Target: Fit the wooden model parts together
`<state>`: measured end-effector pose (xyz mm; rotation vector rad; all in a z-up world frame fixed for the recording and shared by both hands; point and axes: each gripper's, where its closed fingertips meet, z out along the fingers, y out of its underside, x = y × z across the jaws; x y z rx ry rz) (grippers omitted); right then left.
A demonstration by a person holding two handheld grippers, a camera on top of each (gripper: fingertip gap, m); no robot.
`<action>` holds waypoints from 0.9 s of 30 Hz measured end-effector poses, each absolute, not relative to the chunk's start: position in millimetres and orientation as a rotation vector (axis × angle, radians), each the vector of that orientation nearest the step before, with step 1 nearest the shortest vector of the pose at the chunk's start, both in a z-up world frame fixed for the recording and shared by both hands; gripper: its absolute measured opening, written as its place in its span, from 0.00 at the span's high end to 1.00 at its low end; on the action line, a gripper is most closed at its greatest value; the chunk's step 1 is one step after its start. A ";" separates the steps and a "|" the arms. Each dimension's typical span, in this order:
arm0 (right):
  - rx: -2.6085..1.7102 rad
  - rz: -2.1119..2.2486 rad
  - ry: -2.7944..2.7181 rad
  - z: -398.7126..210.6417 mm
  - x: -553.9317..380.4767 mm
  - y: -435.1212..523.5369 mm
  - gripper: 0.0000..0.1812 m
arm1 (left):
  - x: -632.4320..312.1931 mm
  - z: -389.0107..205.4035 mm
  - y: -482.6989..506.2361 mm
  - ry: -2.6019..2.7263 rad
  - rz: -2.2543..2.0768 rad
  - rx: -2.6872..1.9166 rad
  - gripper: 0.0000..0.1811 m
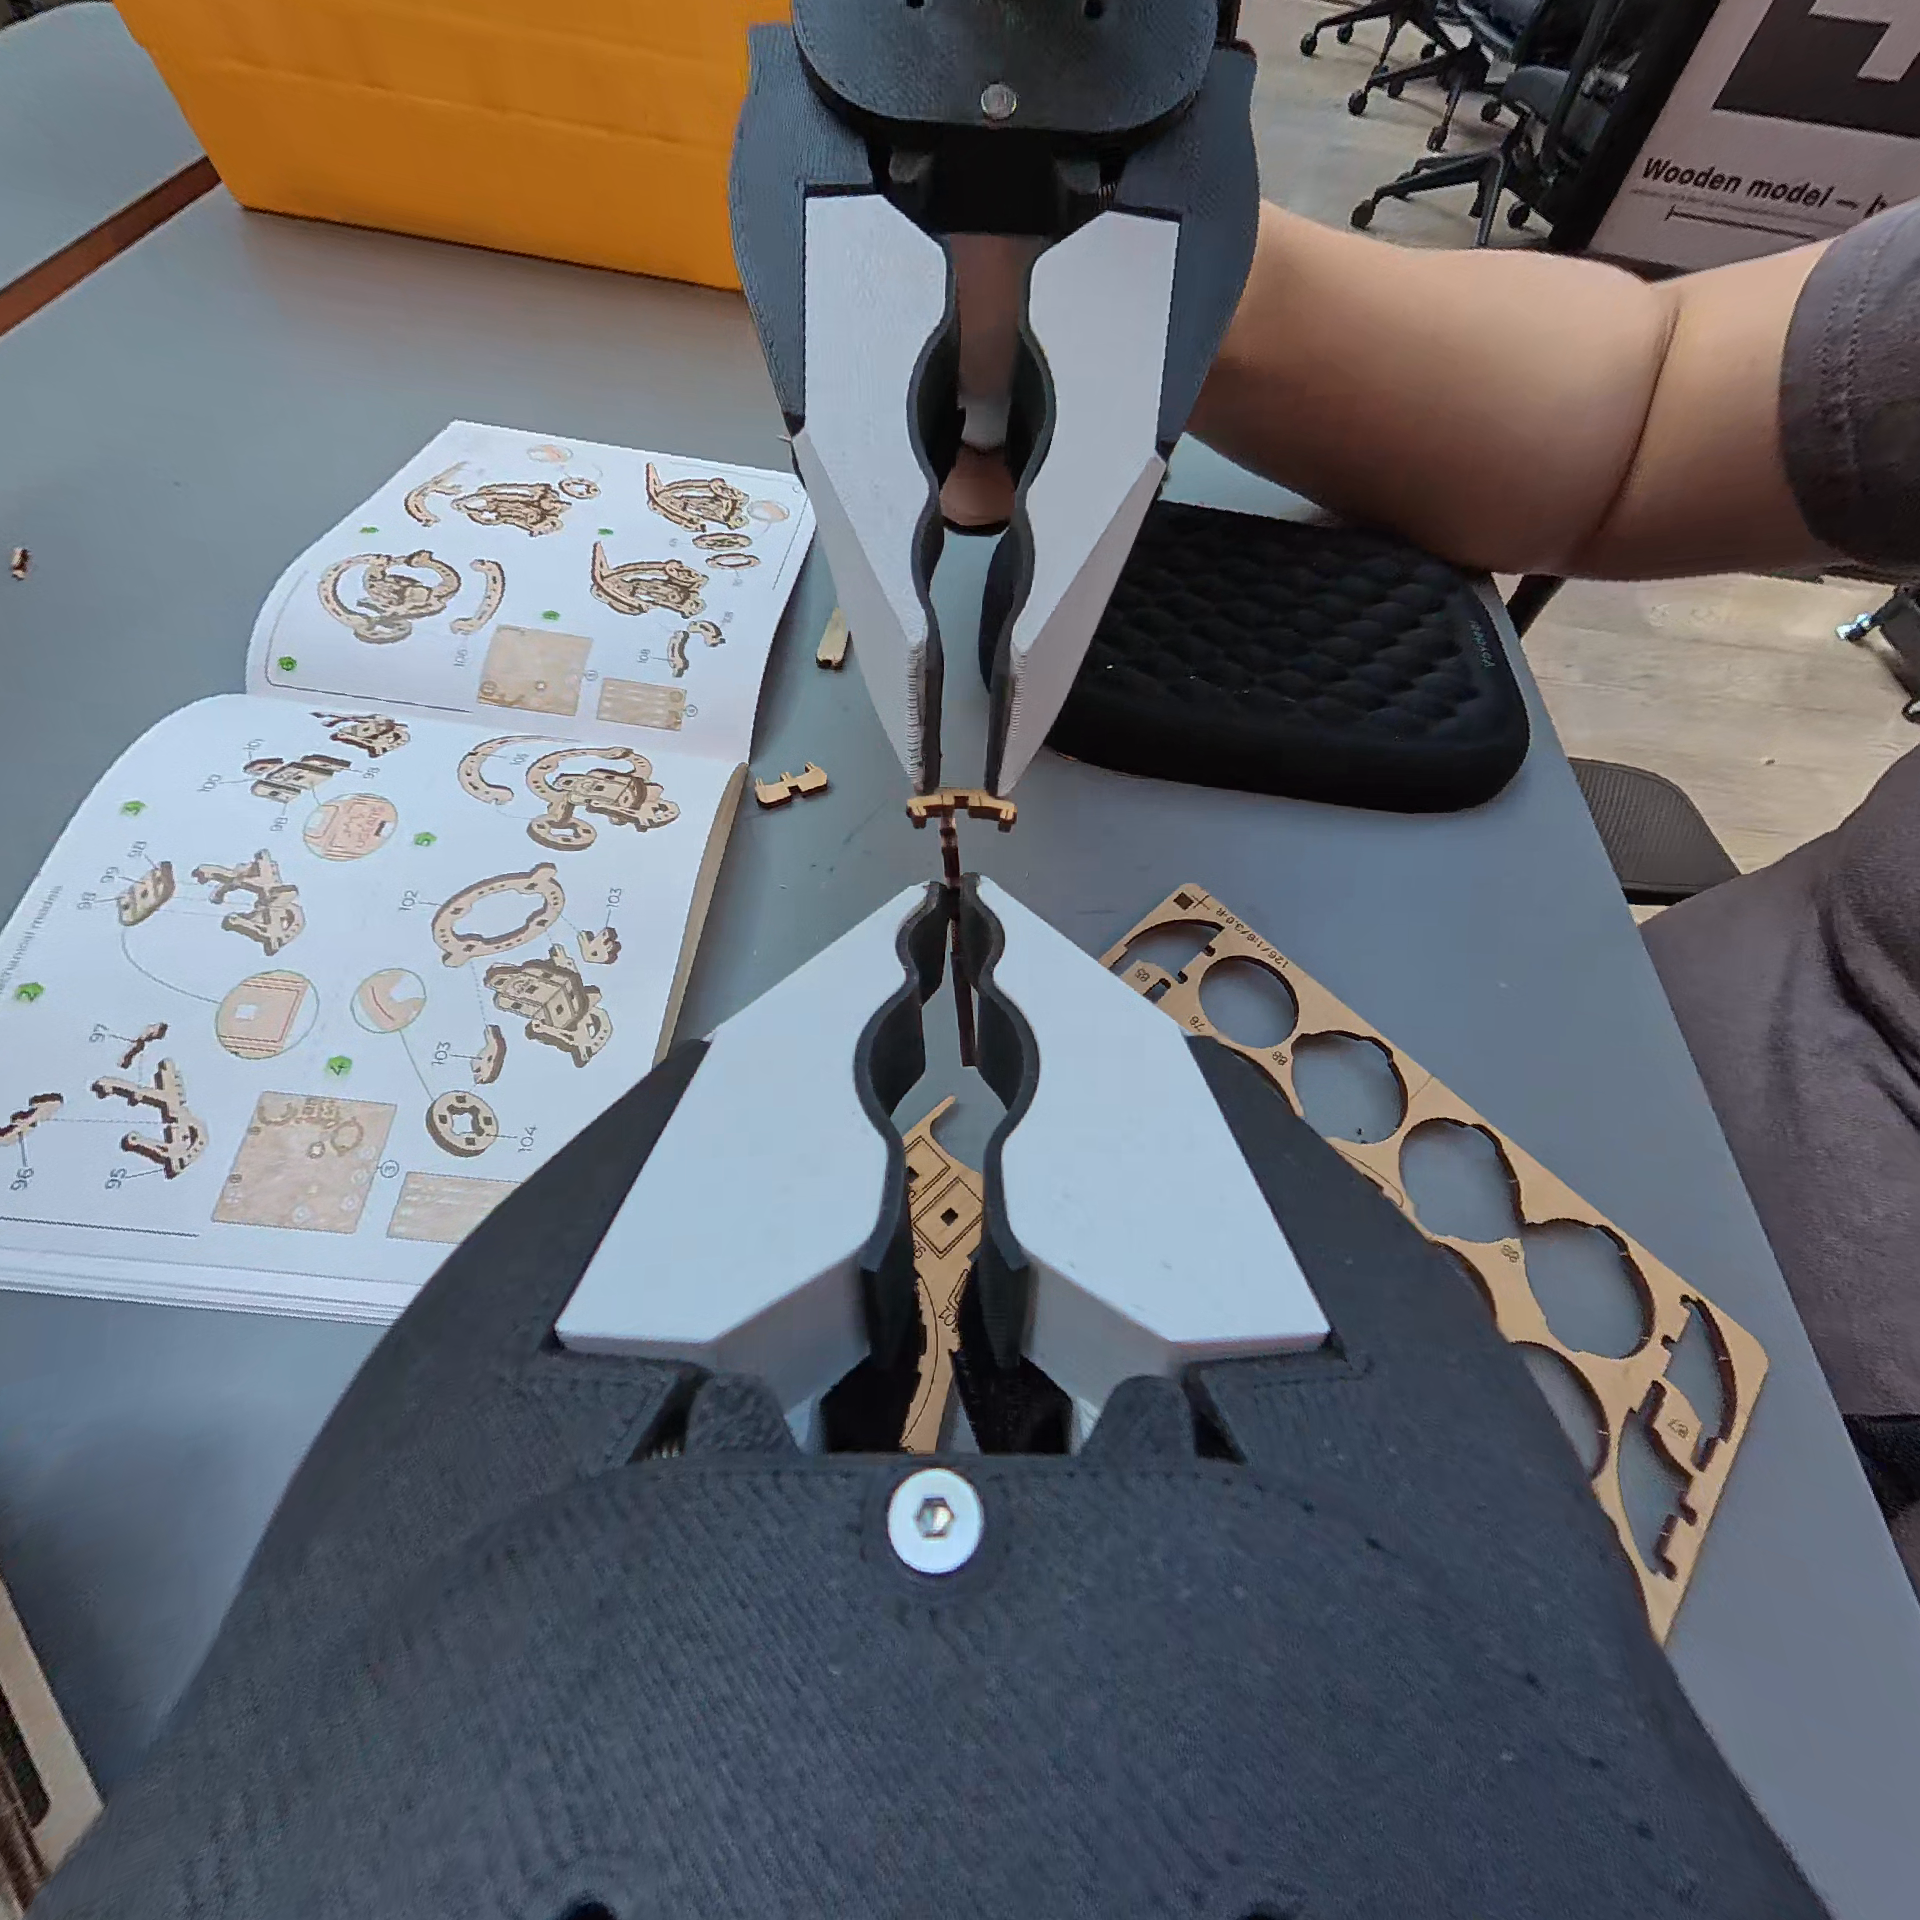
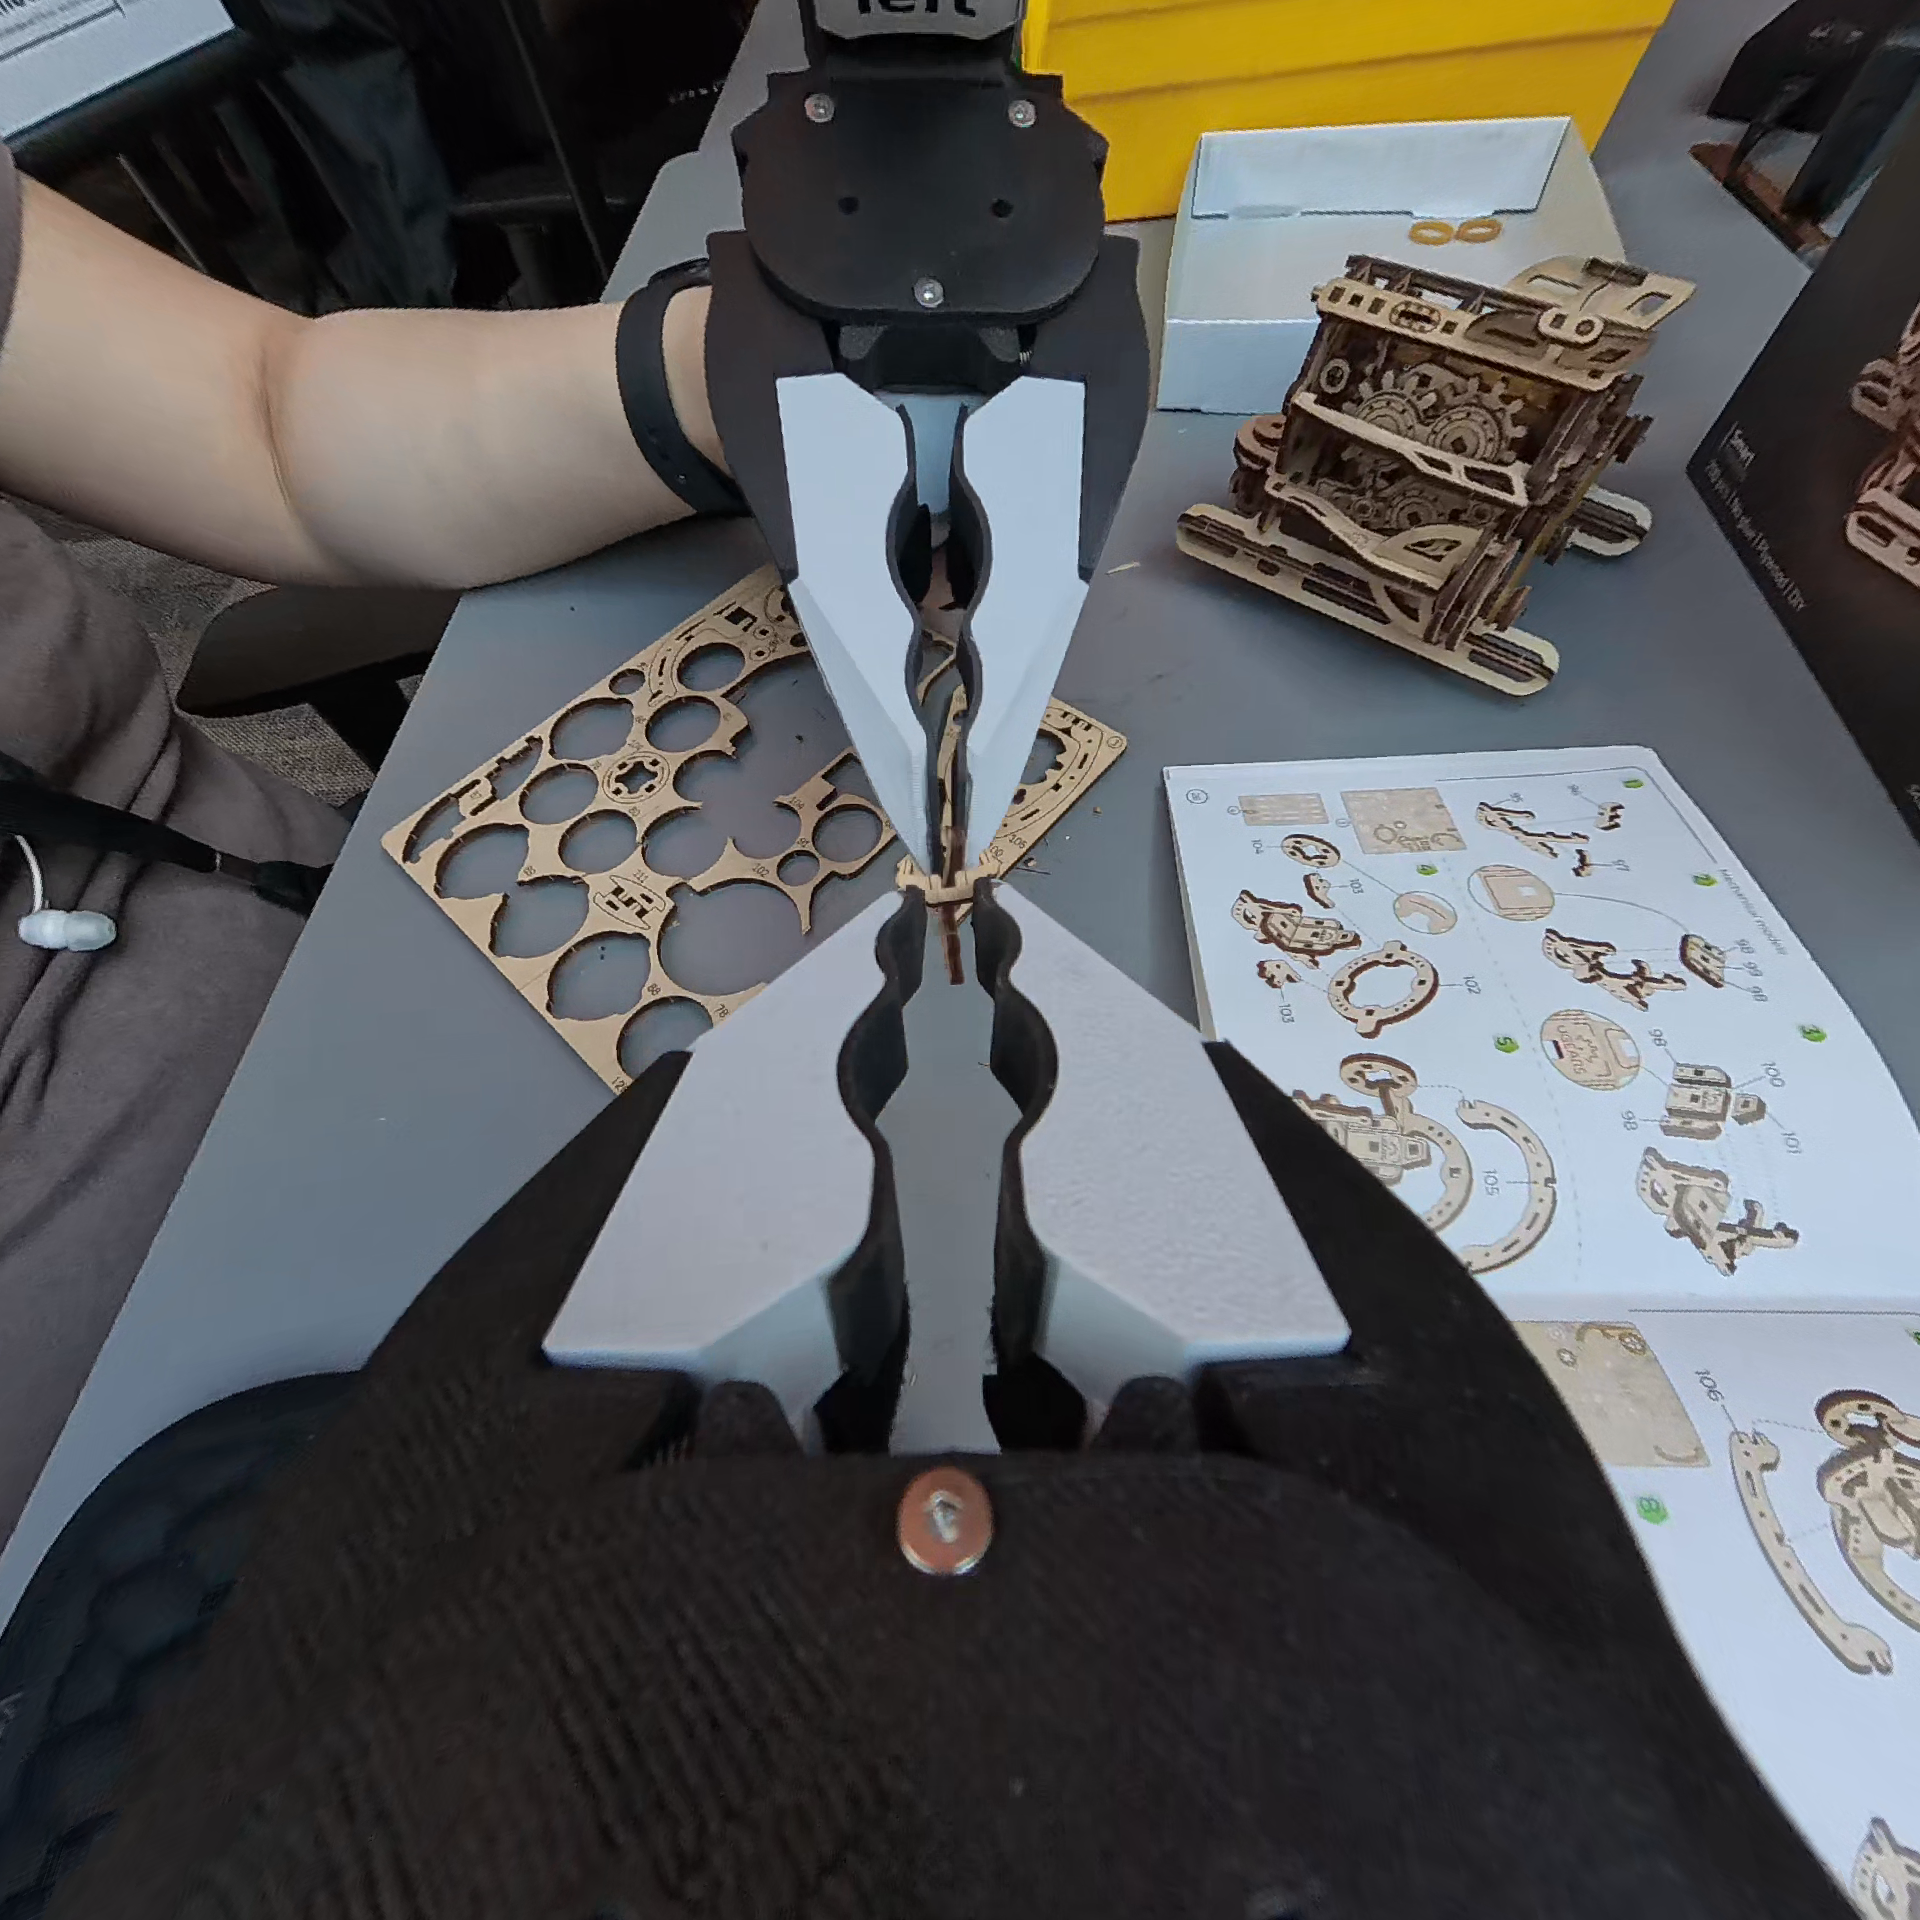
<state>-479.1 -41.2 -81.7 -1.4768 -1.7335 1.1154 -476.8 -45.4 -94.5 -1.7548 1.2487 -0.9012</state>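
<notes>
My left tool (image 1: 948, 885) is clamped narrow on a thin wooden strip (image 1: 958, 966), which stands edge-on between its dark pads and pokes out past the tips. My right tool (image 1: 956, 779) comes from the opposite side, tip to tip with it, and pinches a small flat wooden piece (image 1: 961, 808) crosswise; the strip's end meets that piece at its middle, just above the grey bench (image 1: 312, 343). From my right tool's (image 2: 948, 914) camera the same joint (image 2: 943, 891) sits between both sets of tips, with the left tool (image 2: 943, 831) facing me. Taking the joint as the landmark: the punched-out plywood sheet (image 2: 644, 831) lies on the bench on my body's side of it, the open instruction booklet (image 2: 1507, 1018) on the far side, and a loose small wooden part (image 1: 792, 784) lies just beside the booklet's edge. A built wooden model (image 2: 1455, 457) stands well beyond the booklet, near a white box (image 2: 1226, 353). A black cushion (image 1: 1278, 665) lies behind my right tool.
</notes>
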 end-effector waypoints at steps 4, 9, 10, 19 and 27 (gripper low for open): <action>-1.487 1.117 -1.778 -96.4 -473.4 -45.5 0.96 | -471.3 -103.5 -47.2 1.284 -0.888 -1.770 1.00; -1.504 1.126 -1.787 -105.7 -473.4 -45.9 0.96 | -467.0 -104.6 -49.6 1.299 -0.892 -1.760 1.00; -1.508 1.146 -1.779 -105.1 -474.3 -47.0 0.96 | -467.3 -105.8 -49.9 1.306 -0.887 -1.763 1.00; -1.505 1.246 -1.739 -103.6 -472.8 -48.1 0.96 | -467.8 -108.2 -50.7 1.326 -0.859 -1.766 1.00; -1.508 1.256 -1.725 -102.6 -473.5 -47.7 0.96 | -466.2 -105.5 -50.4 1.314 -0.869 -1.754 1.00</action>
